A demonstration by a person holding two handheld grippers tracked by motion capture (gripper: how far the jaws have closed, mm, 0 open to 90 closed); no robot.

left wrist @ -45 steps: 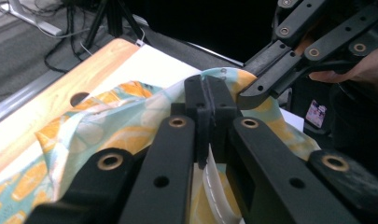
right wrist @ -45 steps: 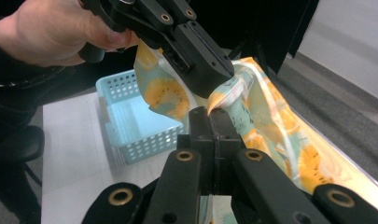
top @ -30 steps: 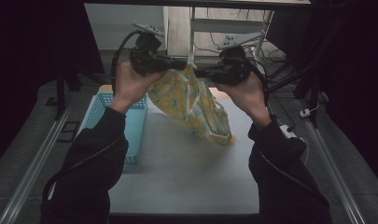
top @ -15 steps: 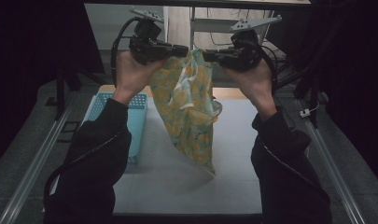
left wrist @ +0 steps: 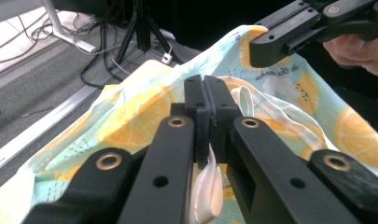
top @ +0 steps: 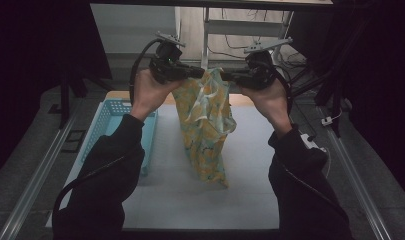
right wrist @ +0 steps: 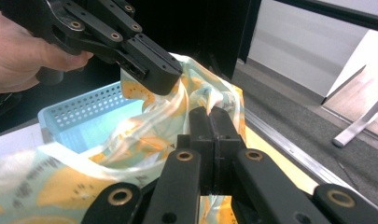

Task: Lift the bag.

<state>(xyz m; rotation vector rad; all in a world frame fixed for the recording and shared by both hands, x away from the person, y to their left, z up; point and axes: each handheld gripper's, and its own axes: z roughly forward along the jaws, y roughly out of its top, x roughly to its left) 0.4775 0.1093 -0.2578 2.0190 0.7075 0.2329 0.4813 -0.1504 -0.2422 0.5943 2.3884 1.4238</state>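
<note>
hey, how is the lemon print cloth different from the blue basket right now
The lemon print cloth hangs in the air, pinched at its top by the left gripper and right gripper; the blue basket sits untouched on the table. The cloth is soft and yellow-patterned; the basket is rigid, plain and perforated.

There's a light blue perforated plastic basket [top: 108, 125] sitting at the left edge of the pale table [top: 250, 190], looks empty from up top. Beyond the far edge, some cables [top: 242, 46] trail across the floor by white desk legs [top: 207, 37].
</note>
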